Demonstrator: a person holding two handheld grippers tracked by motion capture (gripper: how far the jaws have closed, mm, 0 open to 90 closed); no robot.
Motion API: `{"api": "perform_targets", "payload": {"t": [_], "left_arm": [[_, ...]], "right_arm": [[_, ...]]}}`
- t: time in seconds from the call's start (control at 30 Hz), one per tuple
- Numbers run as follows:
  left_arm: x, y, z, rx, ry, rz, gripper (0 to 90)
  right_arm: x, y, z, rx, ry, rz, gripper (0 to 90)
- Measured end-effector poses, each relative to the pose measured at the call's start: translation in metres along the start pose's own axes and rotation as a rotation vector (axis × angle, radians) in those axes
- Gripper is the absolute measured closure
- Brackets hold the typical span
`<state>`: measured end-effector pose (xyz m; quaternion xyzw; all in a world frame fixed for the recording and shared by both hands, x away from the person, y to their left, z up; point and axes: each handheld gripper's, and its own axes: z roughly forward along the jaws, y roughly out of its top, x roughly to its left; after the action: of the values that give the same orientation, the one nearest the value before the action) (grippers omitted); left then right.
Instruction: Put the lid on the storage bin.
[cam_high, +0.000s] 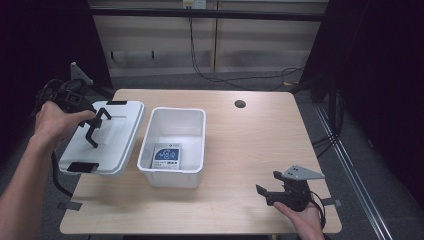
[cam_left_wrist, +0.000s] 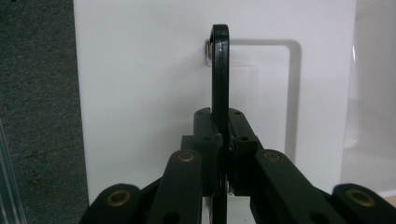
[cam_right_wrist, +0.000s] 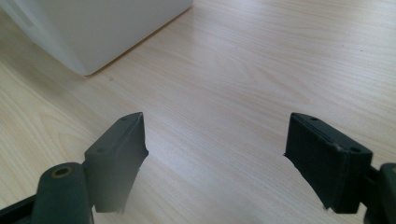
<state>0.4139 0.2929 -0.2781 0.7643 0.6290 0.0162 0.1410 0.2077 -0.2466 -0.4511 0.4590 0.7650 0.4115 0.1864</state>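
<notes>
The left gripper is clamping the black handle of the white lid; in the left gripper view its jaws are standing nearly closed, with the thin handle pinched upright between them. The lid is sitting at the left side of the table, just beside the open white bin, with its far left edge overhanging the table edge. It cannot be told whether the lid is resting flat or being lifted slightly.

The right gripper is hovering low over bare wood near the front right corner, well apart from the bin. Its jaws are standing wide apart and holding nothing.

A small blue and white packet is lying flat on the bin floor.

Judgement on handling: the lid is appearing to be thin moulded plastic, light and fairly stiff, with a smooth, slippery surface. The hinged handle is offering the best hold, though the lid is likely to swing beneath it. The black clips at each end are offering a second purchase. The bin itself is probably light enough to slide if nudged.
</notes>
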Motion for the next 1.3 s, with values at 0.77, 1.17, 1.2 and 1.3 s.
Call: {"api": "perform_targets", "payload": {"t": [0.77,1.17,1.2,1.3], "left_arm": [[-0.068,0.016,-0.021,-0.024,-0.034,0.104,84.9],[-0.110,0.025,-0.010,0.012,-0.030,0.122,84.9],[-0.113,0.025,-0.008,0.010,-0.035,0.122,84.9],[-0.122,0.027,-0.004,0.009,-0.033,0.111,84.9]], "right_arm": [[-0.001,0.000,0.000,-0.005,0.002,0.006,19.3],[-0.001,0.000,0.000,-0.004,0.004,0.009,19.2],[-0.001,0.000,0.000,-0.004,0.005,0.008,19.2],[0.000,0.000,0.000,-0.003,0.006,0.007,19.2]]}}
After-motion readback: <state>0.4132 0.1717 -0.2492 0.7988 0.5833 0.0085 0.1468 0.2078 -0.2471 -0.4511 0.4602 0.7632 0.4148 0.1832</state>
